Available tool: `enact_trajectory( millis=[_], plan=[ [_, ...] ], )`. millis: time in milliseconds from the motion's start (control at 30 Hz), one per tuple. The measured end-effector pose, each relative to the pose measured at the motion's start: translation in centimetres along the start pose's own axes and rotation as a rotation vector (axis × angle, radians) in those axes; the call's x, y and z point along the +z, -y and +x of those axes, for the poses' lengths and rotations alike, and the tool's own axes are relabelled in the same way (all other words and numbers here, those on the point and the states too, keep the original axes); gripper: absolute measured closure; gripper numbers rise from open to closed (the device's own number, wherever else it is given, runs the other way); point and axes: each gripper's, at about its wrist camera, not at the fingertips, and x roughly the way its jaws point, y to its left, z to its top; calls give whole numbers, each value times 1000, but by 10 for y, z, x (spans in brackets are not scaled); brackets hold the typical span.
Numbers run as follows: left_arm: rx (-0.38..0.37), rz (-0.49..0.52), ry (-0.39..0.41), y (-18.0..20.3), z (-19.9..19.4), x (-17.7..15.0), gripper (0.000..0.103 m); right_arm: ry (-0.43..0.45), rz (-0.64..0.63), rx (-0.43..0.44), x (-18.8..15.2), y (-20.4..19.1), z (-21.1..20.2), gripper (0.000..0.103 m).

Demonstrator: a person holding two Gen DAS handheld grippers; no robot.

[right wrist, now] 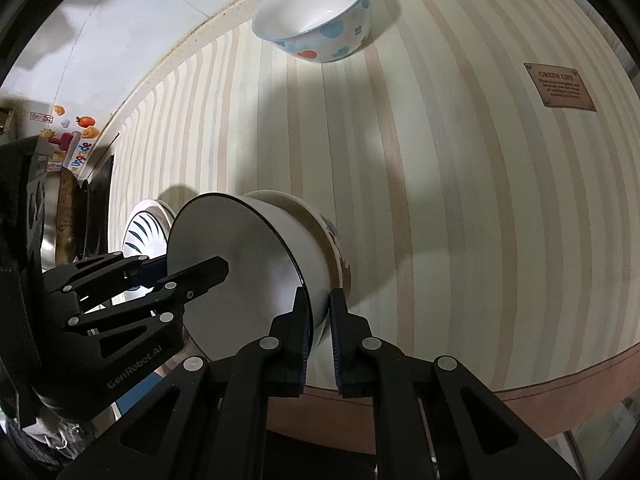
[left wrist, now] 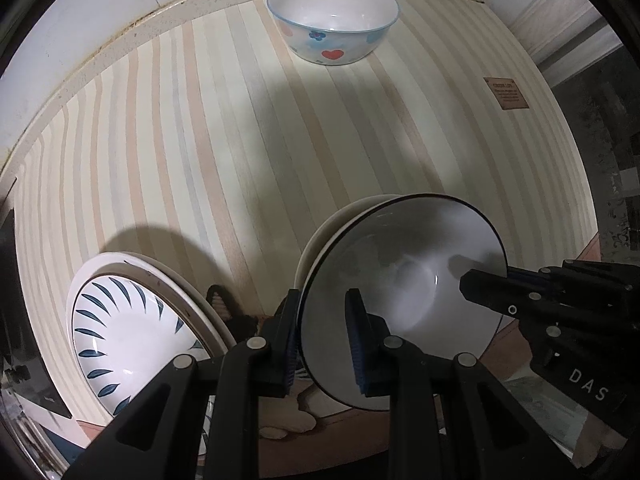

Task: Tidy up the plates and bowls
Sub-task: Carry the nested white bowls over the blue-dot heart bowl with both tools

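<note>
A white bowl with a thin black rim (left wrist: 404, 276) (right wrist: 236, 256) is tilted inside a cream patterned bowl (left wrist: 340, 220) (right wrist: 334, 236) on the striped table. My left gripper (left wrist: 325, 336) (right wrist: 188, 270) is shut on its near-left rim, one finger inside the bowl and one outside. My right gripper (right wrist: 319, 328) (left wrist: 492, 280) is shut on the opposite rim in the same way. A white bowl with hearts and blue flowers (left wrist: 332, 20) (right wrist: 316, 16) stands upright at the far edge. A plate with blue leaf marks (left wrist: 120, 340) (right wrist: 142, 236) lies on another plate to the left.
The striped tablecloth (left wrist: 240, 140) (right wrist: 440, 200) has a brown label (left wrist: 506, 94) (right wrist: 560, 86) at the right. A wall runs along the far edge. A metal pan (right wrist: 60, 220) sits off the table's left end. The near edge drops to a brown border (right wrist: 520, 384).
</note>
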Motion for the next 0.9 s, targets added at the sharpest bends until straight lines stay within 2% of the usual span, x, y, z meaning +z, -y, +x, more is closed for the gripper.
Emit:
enact_trajectory(
  millis=[133,667,900],
  plan=[
    [30,7,9,1,1,0,83,6,-15,-25,2,-3,1,92],
    [26,-6,15,-3,-6,-5,83,4,-29,-49,3,-5,0,90],
    [20,-12,84,-6,-38,2,83,3,-22,-6,6,-3,-11,89]
  ],
)
